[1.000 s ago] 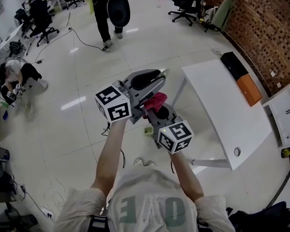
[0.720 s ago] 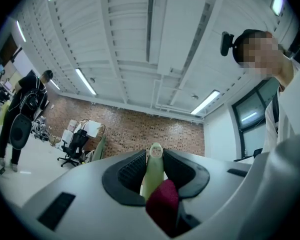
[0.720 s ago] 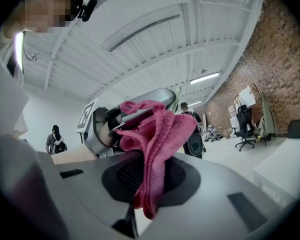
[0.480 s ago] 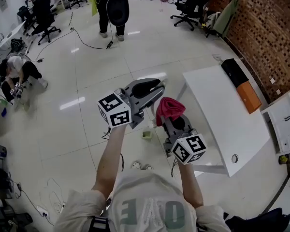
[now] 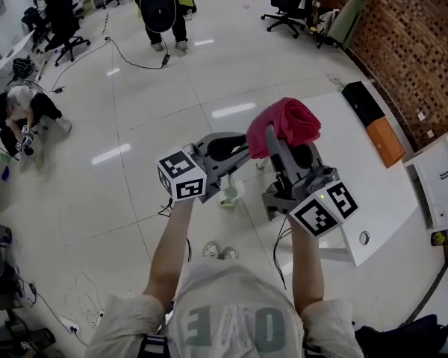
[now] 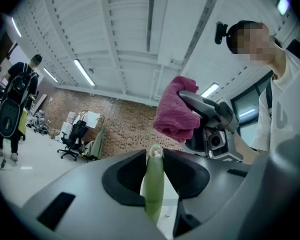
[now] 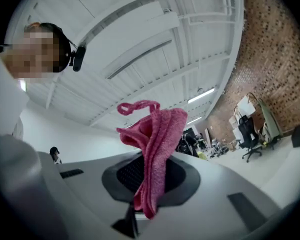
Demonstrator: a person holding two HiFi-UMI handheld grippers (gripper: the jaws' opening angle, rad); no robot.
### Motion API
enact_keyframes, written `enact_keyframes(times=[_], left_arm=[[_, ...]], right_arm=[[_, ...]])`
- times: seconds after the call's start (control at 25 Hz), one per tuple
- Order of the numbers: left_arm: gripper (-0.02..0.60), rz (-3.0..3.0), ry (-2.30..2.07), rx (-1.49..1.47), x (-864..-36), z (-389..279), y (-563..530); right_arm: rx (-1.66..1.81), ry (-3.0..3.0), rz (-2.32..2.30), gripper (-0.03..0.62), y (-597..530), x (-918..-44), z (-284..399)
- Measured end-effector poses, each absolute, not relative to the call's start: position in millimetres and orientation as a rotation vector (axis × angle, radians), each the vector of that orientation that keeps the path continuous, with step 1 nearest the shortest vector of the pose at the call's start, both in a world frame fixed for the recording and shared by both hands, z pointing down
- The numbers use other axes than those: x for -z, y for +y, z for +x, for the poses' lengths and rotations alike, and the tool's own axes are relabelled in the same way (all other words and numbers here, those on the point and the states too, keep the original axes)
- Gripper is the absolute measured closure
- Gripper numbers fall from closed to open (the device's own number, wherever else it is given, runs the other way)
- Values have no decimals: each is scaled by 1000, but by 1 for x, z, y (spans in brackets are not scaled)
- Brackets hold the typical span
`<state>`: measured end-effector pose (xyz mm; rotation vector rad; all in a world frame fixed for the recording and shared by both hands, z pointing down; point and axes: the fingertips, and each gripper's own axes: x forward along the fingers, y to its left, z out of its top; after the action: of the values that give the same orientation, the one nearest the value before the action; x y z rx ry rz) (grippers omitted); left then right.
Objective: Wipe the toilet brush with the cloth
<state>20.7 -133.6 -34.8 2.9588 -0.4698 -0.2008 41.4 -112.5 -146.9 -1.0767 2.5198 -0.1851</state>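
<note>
The person is holding both grippers up in front of the chest, well above the glossy white floor (image 5: pixel 134 200), and no wiping is happening at this moment. The cloth (image 5: pixel 287 121) and the toilet brush (image 6: pixel 154 184) are sitting near each other but apart, with a clear gap showing between them in the left gripper view. The left gripper (image 6: pixel 154 159) is clamping its jaws on the brush's slim, pale green handle, which looks like smooth plastic, and its rounded tip is poking up just past the pads. In the head view a small pale green and white piece (image 5: pixel 229 194) is hanging under that gripper; it is probably the lower part of the brush, though it is too small to be sure. The right gripper (image 7: pixel 150 159) is pinching the pink cloth, a soft, nubby terry piece that is bunching into folds above the jaws, with a thin loop at its top edge. As I judge it, what is left is bringing the cloth against the handle and rubbing along it.
</note>
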Motion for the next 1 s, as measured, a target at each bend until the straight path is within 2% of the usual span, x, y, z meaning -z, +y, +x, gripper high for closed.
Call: enact_keyframes(times=[0.16, 0.64, 1.0], left_arm=[[466, 2976, -375, 216, 33, 28, -123], [466, 2983, -313, 306, 39, 26, -124], [468, 3039, -109, 314, 50, 30, -128]], right_arm=[[202, 2586, -1173, 563, -124, 121, 32], [67, 2482, -1495, 562, -142, 128, 113], [278, 2496, -1570, 562, -160, 54, 126]])
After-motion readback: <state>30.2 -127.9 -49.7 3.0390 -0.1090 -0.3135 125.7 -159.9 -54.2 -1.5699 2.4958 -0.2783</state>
